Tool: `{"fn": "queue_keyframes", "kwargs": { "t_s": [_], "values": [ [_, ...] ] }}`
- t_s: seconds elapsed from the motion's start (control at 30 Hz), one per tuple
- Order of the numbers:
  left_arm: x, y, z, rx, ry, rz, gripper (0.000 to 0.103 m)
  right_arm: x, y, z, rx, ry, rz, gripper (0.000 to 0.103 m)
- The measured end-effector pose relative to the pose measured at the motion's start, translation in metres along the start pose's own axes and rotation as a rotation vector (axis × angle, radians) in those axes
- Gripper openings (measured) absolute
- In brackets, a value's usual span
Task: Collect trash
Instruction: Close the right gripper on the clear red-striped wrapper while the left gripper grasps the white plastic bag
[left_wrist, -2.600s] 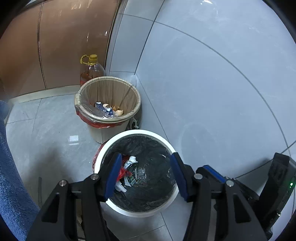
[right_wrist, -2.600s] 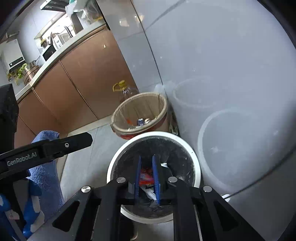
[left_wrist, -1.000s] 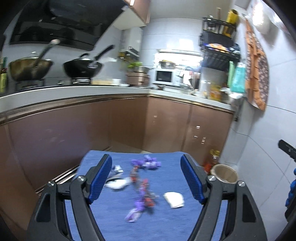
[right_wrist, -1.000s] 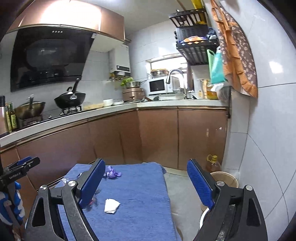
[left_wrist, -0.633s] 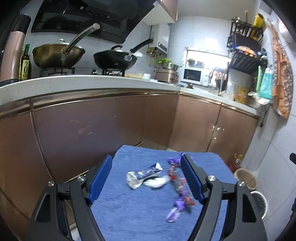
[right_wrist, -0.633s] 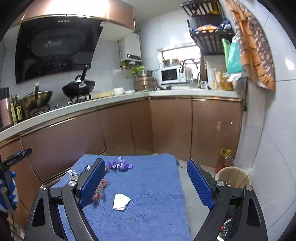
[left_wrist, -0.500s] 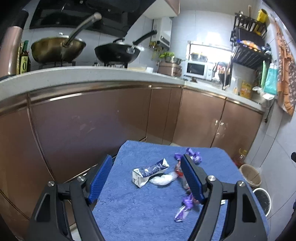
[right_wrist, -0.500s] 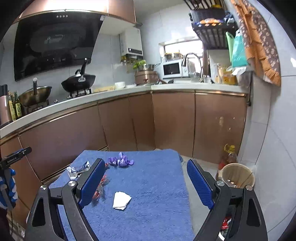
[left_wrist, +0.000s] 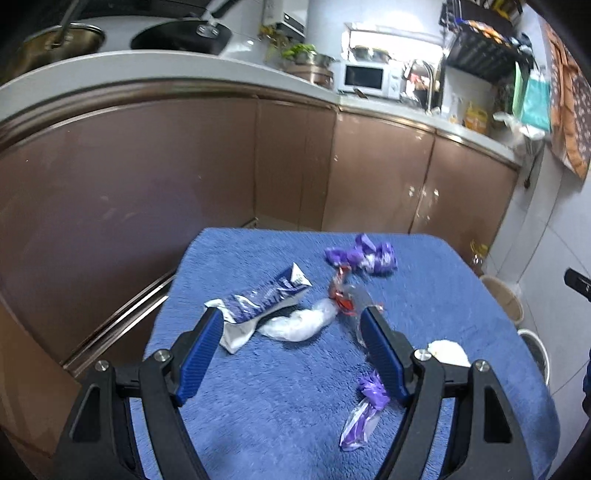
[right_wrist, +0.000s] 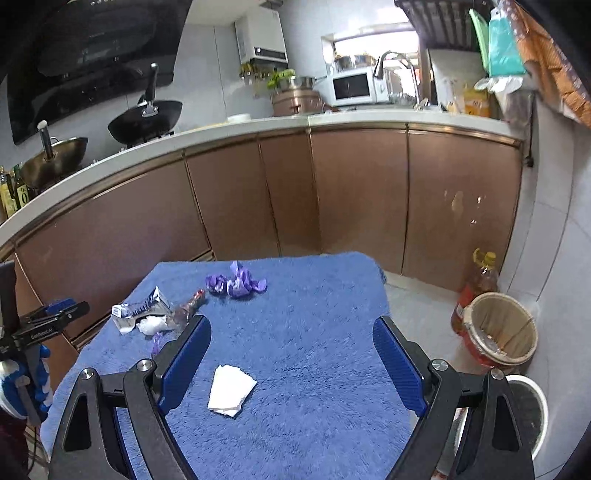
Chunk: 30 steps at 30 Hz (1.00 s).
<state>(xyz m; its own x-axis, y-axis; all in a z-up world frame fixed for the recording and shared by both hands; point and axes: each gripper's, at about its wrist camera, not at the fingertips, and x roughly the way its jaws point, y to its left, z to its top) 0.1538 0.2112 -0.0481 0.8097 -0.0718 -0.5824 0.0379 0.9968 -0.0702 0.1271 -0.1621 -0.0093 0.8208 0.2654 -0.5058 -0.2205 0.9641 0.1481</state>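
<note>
Trash lies on a blue towel (left_wrist: 280, 398) (right_wrist: 317, 332). My left gripper (left_wrist: 291, 332) is open just above it, with a crushed blue-and-white carton (left_wrist: 258, 302) (right_wrist: 138, 308) and a white plastic wad (left_wrist: 299, 323) (right_wrist: 151, 325) in front of its jaws. A red-and-clear wrapper (left_wrist: 343, 295) (right_wrist: 188, 306), a crumpled purple wrapper (left_wrist: 364, 256) (right_wrist: 236, 282), a small purple wrapper (left_wrist: 364, 406) and a white tissue (left_wrist: 448, 352) (right_wrist: 231, 389) lie around. My right gripper (right_wrist: 291, 350) is open and empty, with the tissue just inside its left finger.
Brown cabinets (right_wrist: 332, 192) run behind the towel under a white counter. On the floor at right stand a tan bin (right_wrist: 498, 328), an oil bottle (right_wrist: 480, 277) and a white-rimmed bin (right_wrist: 528, 406) (left_wrist: 533, 347) with a black liner.
Both grippers swung from over the white-rimmed bin toward the towel and sank closer to the trash. The right gripper, shut before over the bin, is open now.
</note>
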Motion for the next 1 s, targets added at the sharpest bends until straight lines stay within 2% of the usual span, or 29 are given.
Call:
{"fn": "queue_keyframes", "kwargs": {
  "t_s": [0.23,0.37,0.5,0.6,0.73,1.0],
  "values": [
    [0.047,-0.003,-0.006,0.022,0.078,-0.01,0.075,0.046,0.002,-0.019,0.015,0.098,0.064,0.08],
    [0.066,-0.003,-0.006,0.039,0.097,-0.017,0.075,0.07,0.012,-0.026,0.016,0.157,0.128,0.064],
    [0.086,-0.007,-0.007,0.069,0.135,-0.042,0.063,0.093,0.034,-0.029,0.0,0.211,0.246,0.05],
    [0.1,-0.01,-0.011,0.095,0.157,-0.045,0.06,0.108,0.051,-0.03,-0.013,0.248,0.329,0.043],
    [0.111,-0.012,-0.013,0.122,0.176,-0.051,0.056,0.128,0.078,-0.036,-0.059,0.302,0.406,0.041],
    [0.131,-0.007,-0.02,0.122,0.216,-0.067,0.05,0.157,0.101,-0.048,-0.092,0.377,0.46,0.034]
  ]
}}
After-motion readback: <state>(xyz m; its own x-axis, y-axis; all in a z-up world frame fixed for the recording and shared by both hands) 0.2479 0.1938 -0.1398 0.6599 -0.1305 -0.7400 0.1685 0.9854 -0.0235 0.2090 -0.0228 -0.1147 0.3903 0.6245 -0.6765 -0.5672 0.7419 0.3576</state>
